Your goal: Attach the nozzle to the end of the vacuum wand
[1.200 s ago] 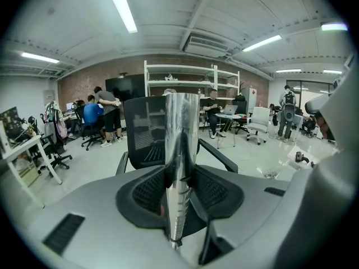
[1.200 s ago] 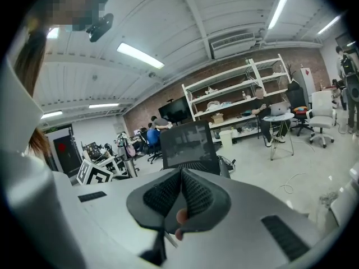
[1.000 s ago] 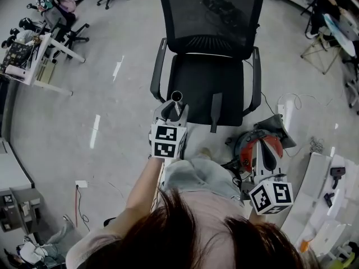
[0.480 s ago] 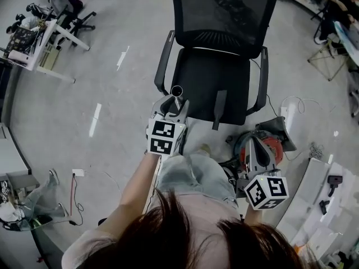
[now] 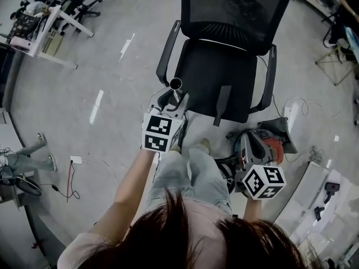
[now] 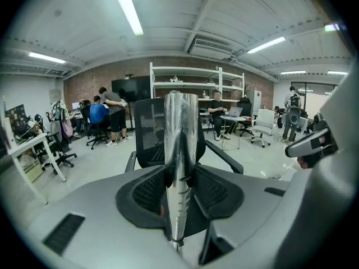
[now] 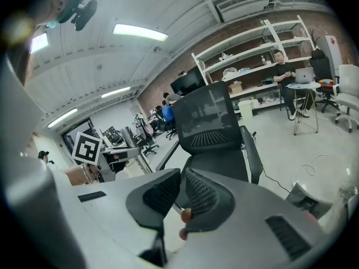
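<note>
My left gripper (image 5: 171, 103) is shut on a chrome vacuum wand (image 5: 175, 84), whose open round end points up in front of the chair. In the left gripper view the wand (image 6: 180, 150) runs straight up between the pads of that gripper (image 6: 179, 179). A dark, narrow nozzle (image 5: 222, 103) lies on the seat of the black office chair (image 5: 196, 66). My right gripper (image 5: 251, 144) hangs low at the right, over a red and grey vacuum body (image 5: 274, 148) on the floor. In its own view the right gripper (image 7: 180, 193) is shut with nothing between the pads.
The chair (image 7: 216, 126) stands directly ahead, its armrests on both sides of the seat. A white cable (image 5: 294, 102) lies on the floor to the right, and white boxes (image 5: 322, 198) sit at the right edge. Desks (image 5: 42, 24) stand far left.
My right gripper has sunk and drifted left toward the vacuum body. The left gripper keeps the wand in the same place.
</note>
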`<action>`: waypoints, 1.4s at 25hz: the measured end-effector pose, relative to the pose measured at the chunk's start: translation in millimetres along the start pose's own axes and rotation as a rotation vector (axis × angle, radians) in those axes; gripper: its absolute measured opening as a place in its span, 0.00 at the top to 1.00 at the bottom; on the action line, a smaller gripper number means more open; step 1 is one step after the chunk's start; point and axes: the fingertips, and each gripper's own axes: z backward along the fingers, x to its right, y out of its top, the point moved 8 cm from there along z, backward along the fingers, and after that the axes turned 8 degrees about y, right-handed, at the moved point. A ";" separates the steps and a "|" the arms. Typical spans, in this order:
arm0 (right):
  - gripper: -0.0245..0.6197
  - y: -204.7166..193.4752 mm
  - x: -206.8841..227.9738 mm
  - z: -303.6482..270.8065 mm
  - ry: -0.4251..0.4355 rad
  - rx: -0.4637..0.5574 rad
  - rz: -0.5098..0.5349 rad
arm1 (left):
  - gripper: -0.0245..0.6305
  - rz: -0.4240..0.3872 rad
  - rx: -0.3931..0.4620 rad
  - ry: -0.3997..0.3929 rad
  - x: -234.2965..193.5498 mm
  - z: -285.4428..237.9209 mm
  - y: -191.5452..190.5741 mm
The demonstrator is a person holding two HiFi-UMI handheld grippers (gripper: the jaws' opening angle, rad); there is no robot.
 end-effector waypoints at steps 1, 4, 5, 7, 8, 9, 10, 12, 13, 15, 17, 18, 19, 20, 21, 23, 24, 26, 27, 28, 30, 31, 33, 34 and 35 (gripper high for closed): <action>0.92 -1.4 2.8 -3.4 0.001 -0.007 -0.002 | 0.73 0.002 0.001 0.003 -1.2 0.0 -0.2; 0.92 -7.3 10.2 -14.1 0.003 -0.029 -0.007 | 0.73 0.012 0.004 0.013 -5.9 1.0 -1.2; 0.92 -10.0 12.7 -18.3 0.005 -0.037 -0.008 | 0.73 0.014 0.005 0.015 -7.5 1.0 -1.6; 0.92 -16.2 17.9 -27.3 0.010 -0.055 -0.011 | 0.73 0.016 0.007 0.019 -10.5 0.2 -2.2; 0.92 -19.5 20.4 -31.8 0.013 -0.066 -0.012 | 0.73 0.018 0.007 0.021 -11.8 -0.5 -2.4; 0.92 -23.0 23.0 -36.2 0.014 -0.079 -0.014 | 0.73 0.019 0.006 0.022 -13.1 -1.1 -2.3; 0.92 -26.5 25.7 -40.5 0.015 -0.091 -0.016 | 0.73 0.020 0.004 0.022 -14.2 -1.7 -2.1; 0.92 -34.0 31.6 -48.8 0.015 -0.113 -0.019 | 0.73 0.021 0.003 0.021 -16.0 -2.8 -2.2; 0.92 -37.9 34.8 -53.0 0.014 -0.124 -0.020 | 0.73 0.021 0.003 0.019 -16.7 -3.2 -2.4; 0.92 -45.8 41.4 -60.8 0.010 -0.142 -0.023 | 0.73 0.022 0.007 0.018 -18.2 -3.6 -3.2; 0.92 -54.1 48.0 -67.8 0.008 -0.159 -0.026 | 0.73 0.025 0.010 0.019 -19.6 -3.9 -4.4; 0.92 -58.5 51.4 -71.2 0.007 -0.168 -0.028 | 0.73 0.028 0.010 0.020 -20.3 -4.1 -5.1; 0.92 -62.8 55.0 -74.6 0.006 -0.178 -0.030 | 0.73 0.030 0.010 0.021 -21.1 -4.3 -5.8; 0.92 -67.2 58.6 -78.1 0.005 -0.188 -0.032 | 0.72 0.034 0.009 0.022 -21.8 -4.6 -6.6; 0.92 -71.6 62.2 -81.7 0.005 -0.199 -0.035 | 0.73 0.037 0.008 0.023 -22.3 -4.7 -7.2; 0.91 -80.5 69.4 -88.6 0.006 -0.218 -0.044 | 0.73 0.037 0.010 0.022 -22.9 -4.5 -7.8; 0.91 -84.9 72.8 -91.9 0.007 -0.228 -0.049 | 0.73 0.038 0.011 0.022 -23.2 -4.2 -8.1; 0.91 -93.2 79.1 -98.9 0.011 -0.245 -0.060 | 0.73 0.041 0.013 0.025 -24.4 -3.8 -8.8; 0.91 -97.3 81.7 -102.8 0.013 -0.252 -0.065 | 0.73 0.042 0.013 0.027 -25.3 -3.6 -9.2; 0.91 -101.4 84.1 -106.9 0.016 -0.260 -0.068 | 0.73 0.044 0.014 0.028 -26.4 -3.5 -9.8; 0.90 -109.2 89.1 -115.1 0.018 -0.271 -0.073 | 0.73 0.045 0.016 0.029 -28.3 -3.6 -11.0; 0.90 -112.9 91.8 -118.7 0.018 -0.276 -0.074 | 0.73 0.046 0.017 0.030 -28.8 -3.6 -11.4; 0.90 -119.8 97.0 -125.1 0.017 -0.290 -0.080 | 0.73 0.050 0.016 0.031 -29.2 -2.4 -12.0; 0.89 -122.9 99.2 -128.2 0.017 -0.297 -0.085 | 0.73 0.052 0.016 0.032 -29.4 -1.5 -12.2; 0.89 -125.9 101.1 -131.6 0.018 -0.303 -0.089 | 0.73 0.053 0.015 0.033 -29.9 -0.6 -12.5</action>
